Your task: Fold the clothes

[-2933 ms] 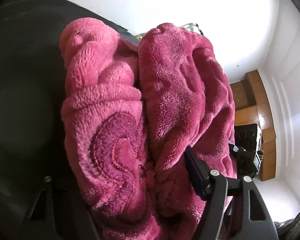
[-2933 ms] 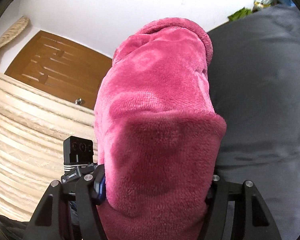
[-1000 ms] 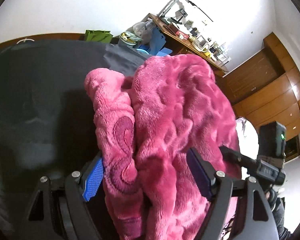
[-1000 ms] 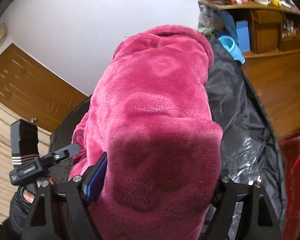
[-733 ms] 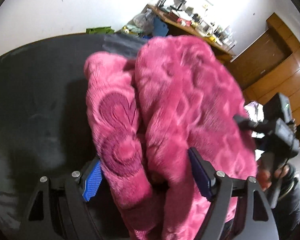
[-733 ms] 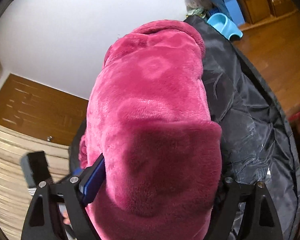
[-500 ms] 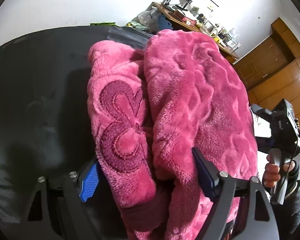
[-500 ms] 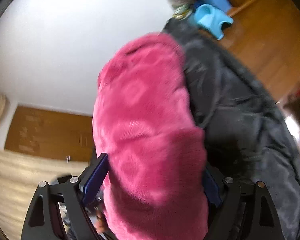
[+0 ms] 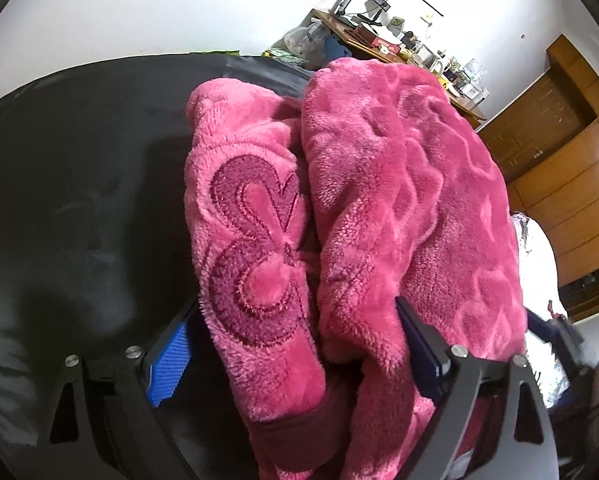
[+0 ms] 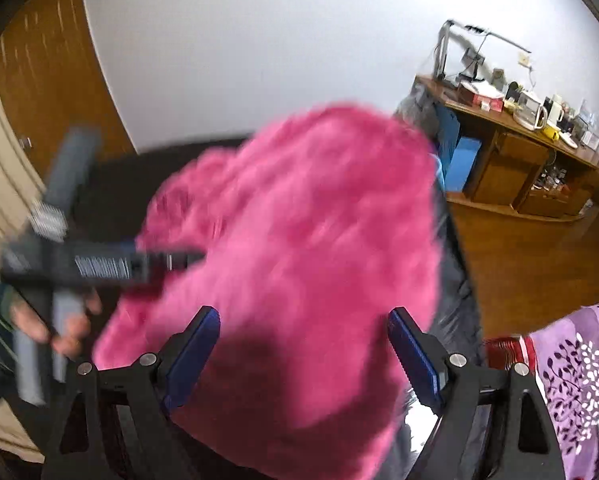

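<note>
- The pink fuzzy garment (image 9: 379, 208) fills the middle of the left wrist picture. It is bunched in thick folds over a black cover (image 9: 79, 184).
- A dark pink swirl and heart (image 9: 255, 248) is stitched on the left fold.
- The left gripper (image 9: 295, 344) sits at the bottom of that picture. Its blue pads (image 9: 169, 364) stand wide, with the fuzzy cloth packed between them. I cannot tell if it is squeezing the cloth.
- In the right wrist picture the garment (image 10: 299, 260) is a blurry pink lump in the middle.
- The right gripper (image 10: 303, 356) is at the bottom, its blue pads (image 10: 193, 354) spread wide around the cloth. I cannot tell if they press it.
- A wooden desk (image 10: 511, 148) full of small things stands at the right.
- A purple patterned cloth (image 10: 567, 360) lies in the lower right.
</note>
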The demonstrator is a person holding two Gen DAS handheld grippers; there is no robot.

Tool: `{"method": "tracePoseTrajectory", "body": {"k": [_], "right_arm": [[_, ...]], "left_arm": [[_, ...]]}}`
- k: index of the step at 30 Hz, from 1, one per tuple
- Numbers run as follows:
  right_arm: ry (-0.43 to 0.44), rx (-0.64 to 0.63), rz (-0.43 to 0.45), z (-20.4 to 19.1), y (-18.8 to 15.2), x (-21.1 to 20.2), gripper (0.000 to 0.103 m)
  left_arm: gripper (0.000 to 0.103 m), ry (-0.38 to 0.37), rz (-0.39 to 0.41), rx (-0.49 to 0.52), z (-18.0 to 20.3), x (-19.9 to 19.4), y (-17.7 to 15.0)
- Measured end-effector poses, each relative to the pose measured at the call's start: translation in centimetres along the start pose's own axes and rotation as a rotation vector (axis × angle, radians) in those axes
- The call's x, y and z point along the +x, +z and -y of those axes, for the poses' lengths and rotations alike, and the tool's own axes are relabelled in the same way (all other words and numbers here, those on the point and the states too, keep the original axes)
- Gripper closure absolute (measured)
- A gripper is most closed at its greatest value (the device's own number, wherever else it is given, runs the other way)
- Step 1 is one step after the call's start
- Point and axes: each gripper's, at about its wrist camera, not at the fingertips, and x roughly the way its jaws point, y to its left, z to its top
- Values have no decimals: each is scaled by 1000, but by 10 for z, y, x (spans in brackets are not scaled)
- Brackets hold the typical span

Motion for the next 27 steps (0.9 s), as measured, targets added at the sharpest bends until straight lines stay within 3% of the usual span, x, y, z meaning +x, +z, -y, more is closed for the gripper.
{"method": "tracePoseTrajectory", "body": {"k": [2,4,7,11,15,20,25,27], "right_arm": [[-78,-40,-17,-14,-10,12,6],[-95,-50,-33,-17,-16,27,0],[-95,-43,-41,-15,-15,29,0],[-32,22,15,-2,-19,-8,0],[-35,173,106,29,-54,-47,0],[-104,208,58,34,-78,-40,0],[-174,226,2,36,-99,-27,0],[-202,233,-20,37,-107,-21,0]], "left_arm": [[9,4,0,2,2,1,-1],[9,11,-1,6,6,2,-1],[9,33,7,16,12,1,0],[9,49,23,34,18,-10,5],[9,5,83,56,24,-43,5],[9,-75,106,116,45,-67,0],[9,-8,54,265,68,-48,-11],[9,31,22,282,65,-32,-18]]}}
